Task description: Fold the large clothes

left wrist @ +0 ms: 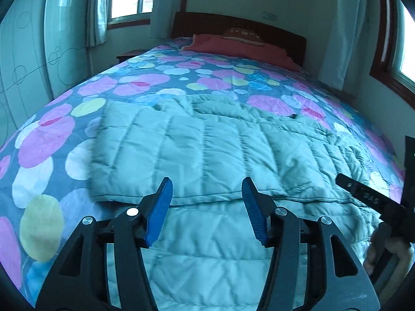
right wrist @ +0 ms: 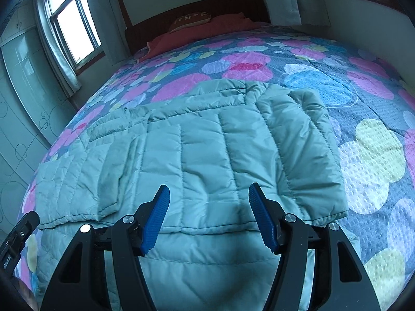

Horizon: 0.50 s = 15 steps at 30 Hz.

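the left gripper (left wrist: 207,188), black arms with ribbed blue pads, stands parted over nothing, angled down at the pale green quilted puffer jacket (left wrist: 207,150). the right gripper (right wrist: 209,194) hangs likewise, jaws apart and empty. the jacket lies flat on the spotted pink-and-blue bedspread (left wrist: 145,83), its long axis running across the bed, stitched channels running toward the dark wooden headboard (left wrist: 241,23), one sleeve folded over its right side.

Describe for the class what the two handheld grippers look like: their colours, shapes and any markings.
The left gripper and the right gripper look alike: black plastic frames with triangular cut-outs and round silver pivot bolts, each carrying two fingers lined with ribbed blue pads. In the left wrist view, the right gripper's black body shows pale lettering, too blurred to read.
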Each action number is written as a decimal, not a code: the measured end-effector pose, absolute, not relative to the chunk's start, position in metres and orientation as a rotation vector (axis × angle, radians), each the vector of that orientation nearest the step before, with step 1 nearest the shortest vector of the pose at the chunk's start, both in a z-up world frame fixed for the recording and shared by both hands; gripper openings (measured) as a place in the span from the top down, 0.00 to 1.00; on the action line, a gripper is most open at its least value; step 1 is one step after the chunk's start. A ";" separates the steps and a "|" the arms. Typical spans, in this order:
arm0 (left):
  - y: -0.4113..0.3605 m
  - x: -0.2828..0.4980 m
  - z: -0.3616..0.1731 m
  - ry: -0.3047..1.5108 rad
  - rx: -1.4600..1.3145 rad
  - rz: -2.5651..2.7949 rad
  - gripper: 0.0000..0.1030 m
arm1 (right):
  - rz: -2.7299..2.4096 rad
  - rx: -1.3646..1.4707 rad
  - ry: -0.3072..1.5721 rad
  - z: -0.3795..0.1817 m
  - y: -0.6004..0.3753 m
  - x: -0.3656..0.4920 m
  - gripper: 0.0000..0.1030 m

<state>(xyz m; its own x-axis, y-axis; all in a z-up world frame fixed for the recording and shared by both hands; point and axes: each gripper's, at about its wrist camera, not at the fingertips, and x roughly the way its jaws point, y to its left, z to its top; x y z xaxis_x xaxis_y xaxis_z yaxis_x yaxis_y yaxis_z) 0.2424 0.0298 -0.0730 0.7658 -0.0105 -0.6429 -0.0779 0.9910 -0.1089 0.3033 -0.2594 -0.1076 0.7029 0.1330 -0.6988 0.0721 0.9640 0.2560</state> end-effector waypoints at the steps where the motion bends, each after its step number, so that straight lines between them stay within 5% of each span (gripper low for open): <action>1: 0.043 0.242 -0.074 0.702 -0.141 0.063 0.46 | 0.053 0.272 0.794 -0.104 -0.252 0.304 0.39; 11: 0.124 0.247 -0.088 0.730 -0.199 0.208 0.46 | 0.139 0.260 0.877 -0.119 -0.184 0.341 0.43; 14: 0.128 0.250 -0.092 0.737 -0.199 0.209 0.46 | 0.172 0.251 0.883 -0.122 -0.175 0.341 0.84; 15: 0.128 0.250 -0.092 0.737 -0.199 0.206 0.46 | 0.184 0.255 0.876 -0.120 -0.175 0.340 0.90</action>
<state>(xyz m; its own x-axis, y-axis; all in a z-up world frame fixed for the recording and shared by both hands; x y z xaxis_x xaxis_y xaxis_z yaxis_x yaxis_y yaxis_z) 0.2505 0.1280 -0.0924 0.7219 0.1153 -0.6823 -0.2546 0.9611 -0.1070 0.3403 -0.1753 -0.1196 0.6276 0.2629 -0.7328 -0.0548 0.9539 0.2952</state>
